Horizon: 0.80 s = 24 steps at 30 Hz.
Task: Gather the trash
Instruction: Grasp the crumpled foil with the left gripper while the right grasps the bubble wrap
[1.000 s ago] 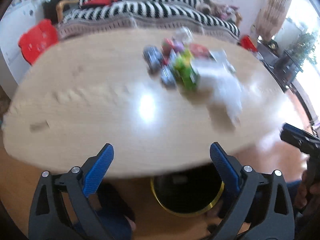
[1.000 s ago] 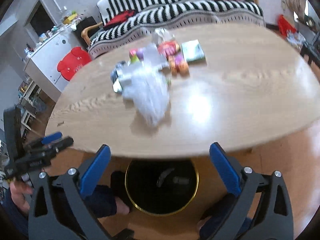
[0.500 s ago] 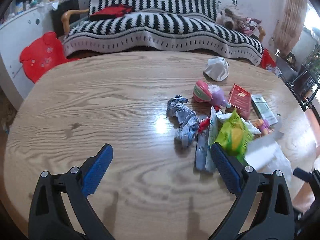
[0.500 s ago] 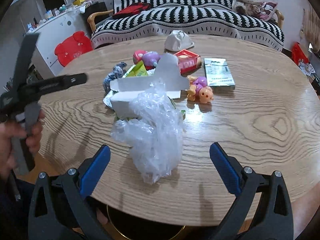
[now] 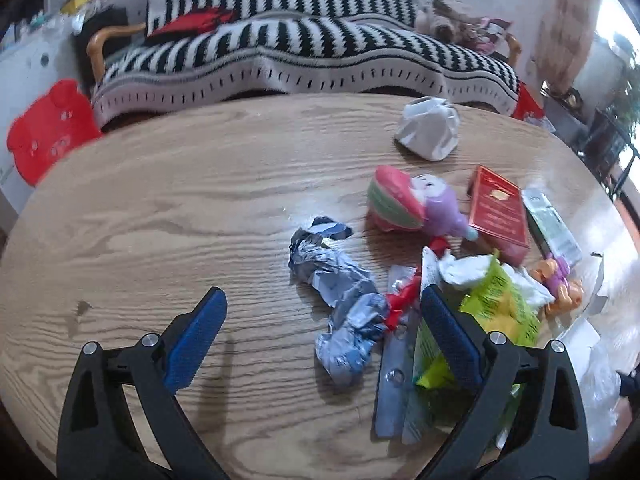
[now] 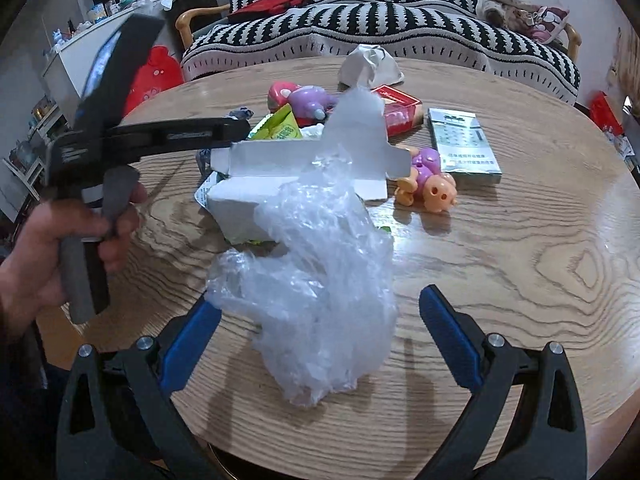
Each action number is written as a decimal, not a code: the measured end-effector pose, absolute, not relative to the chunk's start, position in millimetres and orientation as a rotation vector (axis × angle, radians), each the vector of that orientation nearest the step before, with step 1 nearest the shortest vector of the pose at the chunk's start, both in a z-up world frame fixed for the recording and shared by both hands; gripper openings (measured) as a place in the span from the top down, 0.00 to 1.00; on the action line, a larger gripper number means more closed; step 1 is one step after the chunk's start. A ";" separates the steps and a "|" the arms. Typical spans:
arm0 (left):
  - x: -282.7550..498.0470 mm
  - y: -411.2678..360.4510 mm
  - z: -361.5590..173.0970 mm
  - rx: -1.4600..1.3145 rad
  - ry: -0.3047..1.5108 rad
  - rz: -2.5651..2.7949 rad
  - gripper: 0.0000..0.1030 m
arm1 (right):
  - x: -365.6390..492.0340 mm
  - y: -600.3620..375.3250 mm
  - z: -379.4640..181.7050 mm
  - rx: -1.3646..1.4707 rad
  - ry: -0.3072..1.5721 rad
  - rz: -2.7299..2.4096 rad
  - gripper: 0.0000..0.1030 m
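Both grippers were held over the desk (image 5: 160,208), fingers apart, nothing clamped. The left gripper (image 5: 322,334) was aimed at the foil wrapper (image 5: 340,292), which lay between its fingers but was not yet touched. The right gripper (image 6: 320,340) was placed around the plastic bag (image 6: 320,264), which sat near the desk's front edge; contact with the bag could not be told.

Trash was spread mid-desk: wrapper, green packet (image 5: 496,312), flat strip (image 5: 394,376), white box (image 6: 280,176), crumpled paper (image 5: 428,130). Toys were mixed in: a pink-purple toy (image 5: 412,204) and an orange doll (image 6: 428,184), plus a red pack (image 5: 498,212) and a leaflet (image 6: 464,140).

Risks, as judged:
- The left gripper's right finger was seen just beside the green packet and red ribbon (image 5: 400,300), so two items could be pinched at once, or the ribbon dragged along.
- The foil was loosely crumpled, so only a flap might be caught and it could slip free.
- The bag was thin and slippery, so only a fold might be caught and it could slide out.
- The box was touching the bag behind, so it could be tugged along.
- Toys could be taken for trash.
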<state>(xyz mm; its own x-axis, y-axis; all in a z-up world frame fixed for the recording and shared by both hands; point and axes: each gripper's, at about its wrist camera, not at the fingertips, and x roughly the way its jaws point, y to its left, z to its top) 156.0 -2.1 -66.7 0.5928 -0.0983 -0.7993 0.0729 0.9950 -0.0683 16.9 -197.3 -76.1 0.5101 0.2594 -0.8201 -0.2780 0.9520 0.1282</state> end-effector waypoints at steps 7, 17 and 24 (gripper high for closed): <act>158.6 6.9 -67.0 -0.120 0.952 -0.114 0.43 | 15.6 -196.7 -82.0 -0.034 0.992 0.325 0.51; 146.6 25.9 -47.2 -0.195 0.945 -0.104 0.85 | 0.3 -216.9 -59.9 0.062 0.925 0.328 0.73; 127.3 40.2 -25.8 -0.189 0.906 -0.103 0.86 | -8.0 -229.8 -46.2 0.101 0.893 0.334 0.73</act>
